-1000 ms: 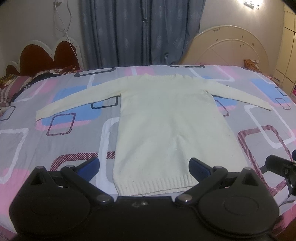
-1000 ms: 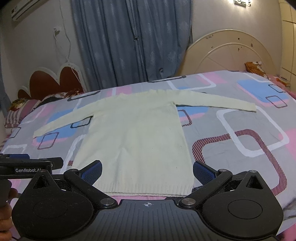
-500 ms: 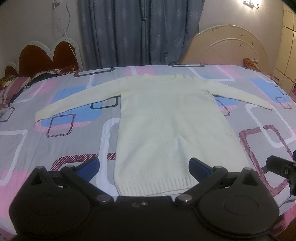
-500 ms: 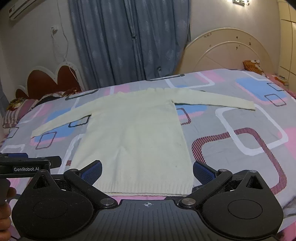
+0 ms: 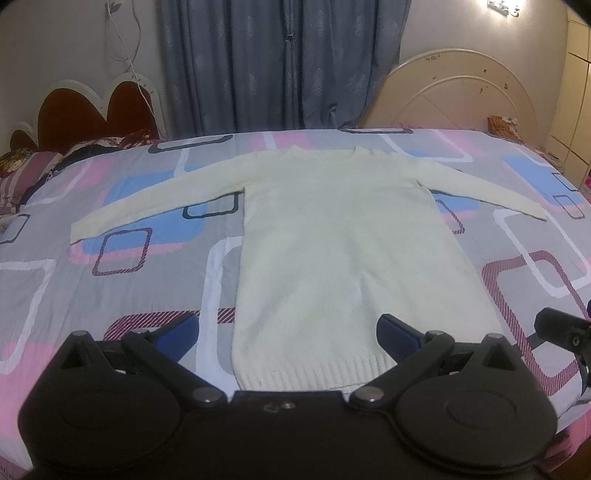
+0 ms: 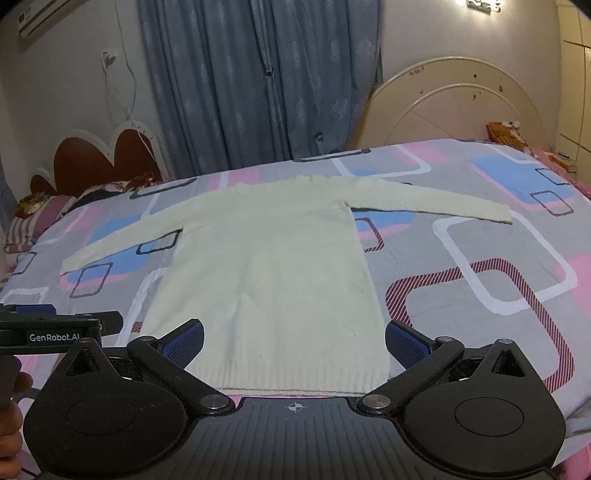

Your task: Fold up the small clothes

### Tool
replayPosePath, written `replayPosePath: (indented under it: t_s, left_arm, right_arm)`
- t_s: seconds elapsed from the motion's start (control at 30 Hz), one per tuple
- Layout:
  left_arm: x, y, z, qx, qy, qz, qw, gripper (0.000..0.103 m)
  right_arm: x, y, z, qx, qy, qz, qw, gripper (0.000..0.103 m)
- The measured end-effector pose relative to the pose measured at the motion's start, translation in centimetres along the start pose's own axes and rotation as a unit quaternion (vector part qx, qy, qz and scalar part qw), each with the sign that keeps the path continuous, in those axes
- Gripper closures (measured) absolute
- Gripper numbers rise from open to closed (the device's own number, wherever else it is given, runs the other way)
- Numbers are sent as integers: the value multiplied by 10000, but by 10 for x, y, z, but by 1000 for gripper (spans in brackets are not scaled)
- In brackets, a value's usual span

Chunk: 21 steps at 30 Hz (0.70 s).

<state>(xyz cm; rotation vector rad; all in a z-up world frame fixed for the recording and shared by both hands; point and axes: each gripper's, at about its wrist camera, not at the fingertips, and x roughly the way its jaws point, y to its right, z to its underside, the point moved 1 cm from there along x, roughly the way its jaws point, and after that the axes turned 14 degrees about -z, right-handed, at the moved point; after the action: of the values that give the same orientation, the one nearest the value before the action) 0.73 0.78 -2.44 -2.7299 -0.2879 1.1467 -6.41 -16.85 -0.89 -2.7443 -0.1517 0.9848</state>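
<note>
Two grippers hang spread and empty near the hem — left gripper [image 5: 286,338], right gripper [image 6: 293,341]. Cream sweater [image 5: 343,240] lies flat on the bed [image 5: 110,280], sleeves out. Best start — pinch one cuff cleanly, carry it across the chest without dragging.

A bed spread with a grey quilt cover patterned in pink, blue and white rounded rectangles [image 5: 110,295] fills the room. Behind its far edge hang blue-grey pleated curtains [image 5: 280,66] against a beige wall [image 6: 74,92]. A dark red headboard with white scalloped trim [image 5: 92,110] stands at the far left corner, a cream arched headboard [image 6: 454,103] at the far right. A white wall air conditioner [image 6: 40,18] sits high on the left; a bright ceiling light [image 5: 502,5] glows upper right.
</note>
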Motion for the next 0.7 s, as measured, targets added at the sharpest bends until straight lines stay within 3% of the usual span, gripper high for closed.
replayPosePath:
  t_s: [0.7]
  left_arm:
    - [16, -4, -16, -77, 3, -74, 9999, 0]
  right_arm:
    - [11, 3, -14, -14, -8, 44, 10000, 0]
